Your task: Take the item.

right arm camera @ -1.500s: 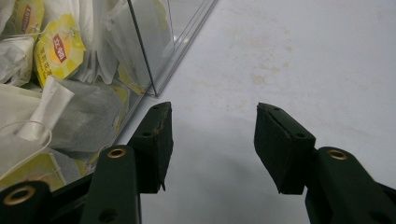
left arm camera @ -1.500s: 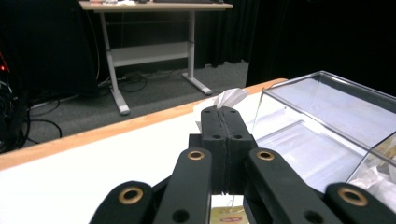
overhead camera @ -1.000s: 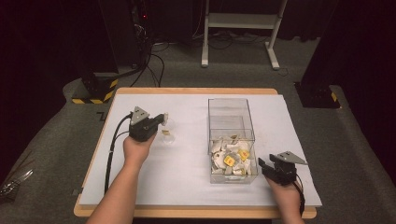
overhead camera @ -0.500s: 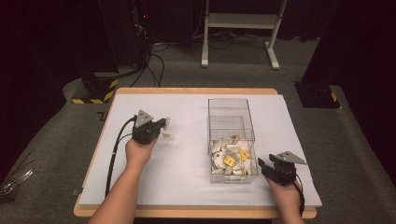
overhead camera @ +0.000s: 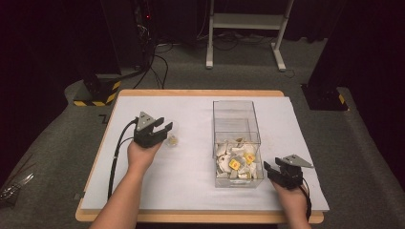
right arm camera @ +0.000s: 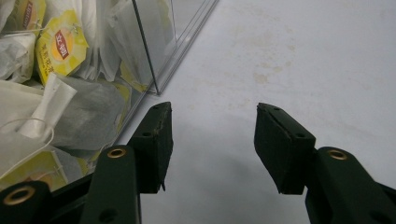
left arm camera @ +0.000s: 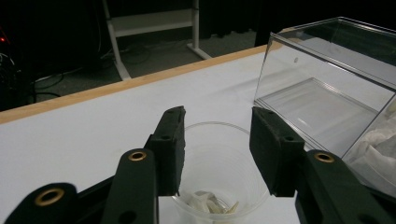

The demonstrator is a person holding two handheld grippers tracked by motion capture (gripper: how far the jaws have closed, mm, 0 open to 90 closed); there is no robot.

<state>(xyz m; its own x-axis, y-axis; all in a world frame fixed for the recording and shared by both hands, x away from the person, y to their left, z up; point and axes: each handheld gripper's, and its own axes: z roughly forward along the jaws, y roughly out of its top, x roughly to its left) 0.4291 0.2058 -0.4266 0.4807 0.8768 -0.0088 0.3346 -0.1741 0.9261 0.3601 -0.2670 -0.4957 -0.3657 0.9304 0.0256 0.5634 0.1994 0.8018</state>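
two grippers: one in each hand, both over the white-covered tabletop (overhead camera: 191, 181).
left gripper (overhead camera: 163, 130): held toward the left edge of the tabletop, about midway between near and far edges, pointing toward the clear box.
left jaws: released; they have just been opening, and in the left gripper view they stand apart on either side of the cup without the pads pressing its wall.
clear cup (left arm camera: 215, 158): a small see-through plastic cup standing upright on the tabletop, just beyond the left gripper's tips in the high view (overhead camera: 172, 140), well apart from the box.
cup contents: a tea bag (left arm camera: 205, 204) lies crumpled at the bottom of the cup, pale with a yellowish tag.
right gripper (overhead camera: 273, 170): near the right part of the near edge of the tabletop, just beside the near right corner of the box.
right jaws: released, nothing between them; in the right gripper view (right arm camera: 210, 135) bare white tabletop shows in the gap.
clear box (overhead camera: 236, 138): a see-through rectangular box standing right of the tabletop's middle, long side running from near to far edge; its far half is bare.
tea bags (overhead camera: 236, 161): a heap of white bags with yellow tags in the near half of the box; the right gripper view shows them pressed against the wall (right arm camera: 56, 46).
hands: a bare forearm leads to each gripper from the near edge.
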